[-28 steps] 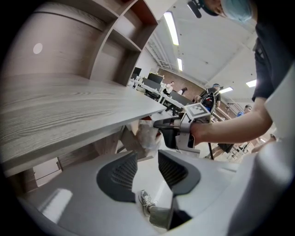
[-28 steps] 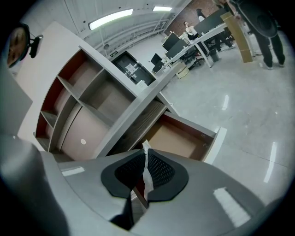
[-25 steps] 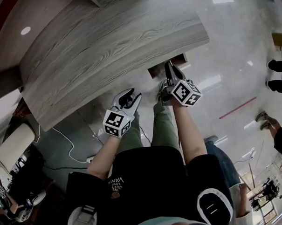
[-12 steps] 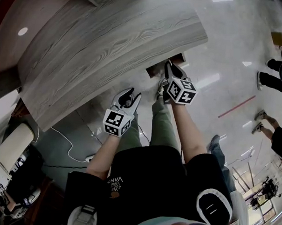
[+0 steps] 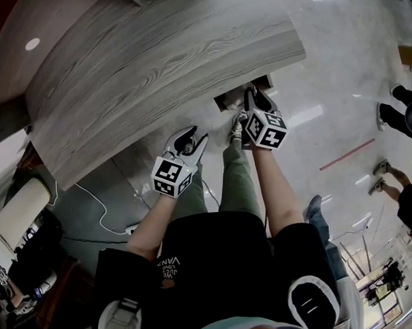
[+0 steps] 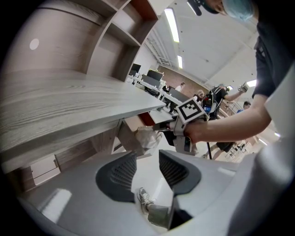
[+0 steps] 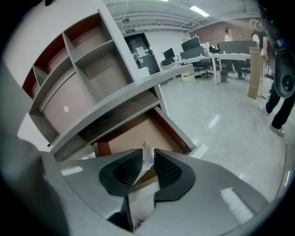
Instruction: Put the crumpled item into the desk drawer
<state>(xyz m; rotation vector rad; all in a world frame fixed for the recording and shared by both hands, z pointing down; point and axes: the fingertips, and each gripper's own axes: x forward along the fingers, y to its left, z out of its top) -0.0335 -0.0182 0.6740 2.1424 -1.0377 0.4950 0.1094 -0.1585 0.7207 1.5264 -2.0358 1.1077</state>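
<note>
Paper [image 7: 146, 156] is not yet inside the drawer [image 7: 131, 134]. Your right gripper [image 7: 147, 168] pinches it at the drawer's open front, so lowering and release look to be left. Its long axis runs along the jaws, tip pointing toward the drawer. Your left gripper [image 6: 147, 159], beside the drawer, has just been opening and stands spread, with nothing between its jaws.

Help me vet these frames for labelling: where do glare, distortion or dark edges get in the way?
Head view: the wide lens bows the desk top, and glare streaks the glossy floor. Left gripper view: black corners, ceiling light strip blown out. Right gripper view: black rim too, drawer shaded yet readable, crumpled item clear between the jaws.
</note>
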